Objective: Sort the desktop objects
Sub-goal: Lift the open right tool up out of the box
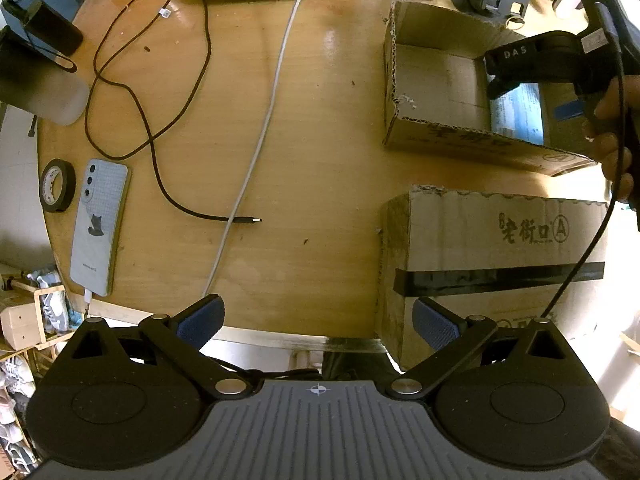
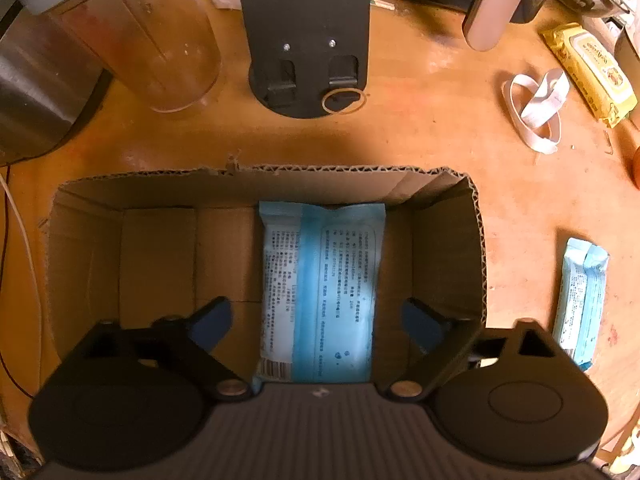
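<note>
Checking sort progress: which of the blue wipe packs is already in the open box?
The larger blue pack, lying flat on the open box floor between the open right claw fingers. The slimmer blue pack sits on the table, right of the box.

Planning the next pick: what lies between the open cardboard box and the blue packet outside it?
Bare wooden tabletop, seen in the right wrist view, between open cardboard box and blue packet.
</note>
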The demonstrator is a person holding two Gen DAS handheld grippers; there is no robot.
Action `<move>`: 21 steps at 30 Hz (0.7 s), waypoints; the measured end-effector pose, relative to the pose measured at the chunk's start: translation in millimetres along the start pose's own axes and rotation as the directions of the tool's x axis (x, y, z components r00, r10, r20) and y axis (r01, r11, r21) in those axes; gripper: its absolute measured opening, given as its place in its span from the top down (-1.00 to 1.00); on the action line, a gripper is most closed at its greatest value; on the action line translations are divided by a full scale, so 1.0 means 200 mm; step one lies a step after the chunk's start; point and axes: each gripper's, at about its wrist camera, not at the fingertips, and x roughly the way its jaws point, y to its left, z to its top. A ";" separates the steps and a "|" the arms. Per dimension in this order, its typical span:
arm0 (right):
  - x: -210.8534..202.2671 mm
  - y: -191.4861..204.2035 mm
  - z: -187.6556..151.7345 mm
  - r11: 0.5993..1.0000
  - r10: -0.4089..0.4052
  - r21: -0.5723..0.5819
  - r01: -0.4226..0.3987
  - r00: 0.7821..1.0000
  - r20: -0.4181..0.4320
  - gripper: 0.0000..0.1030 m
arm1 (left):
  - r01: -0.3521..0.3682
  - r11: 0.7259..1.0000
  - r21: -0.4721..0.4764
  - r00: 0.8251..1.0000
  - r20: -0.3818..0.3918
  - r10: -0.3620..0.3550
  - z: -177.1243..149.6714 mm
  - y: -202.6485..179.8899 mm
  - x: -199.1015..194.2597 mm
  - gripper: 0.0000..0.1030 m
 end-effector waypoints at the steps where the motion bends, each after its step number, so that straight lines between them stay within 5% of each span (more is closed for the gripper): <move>1: -0.01 0.00 0.00 1.000 0.002 -0.001 -0.002 1.000 0.007 -1.00 | 0.000 1.000 0.000 1.000 0.001 0.000 0.00 0.00 0.00 -1.00; 21: -0.16 0.01 0.02 1.000 0.003 -0.007 -0.003 1.000 0.012 -1.00 | 0.012 1.000 -0.011 1.000 0.012 -0.011 -0.02 0.02 -0.01 -1.00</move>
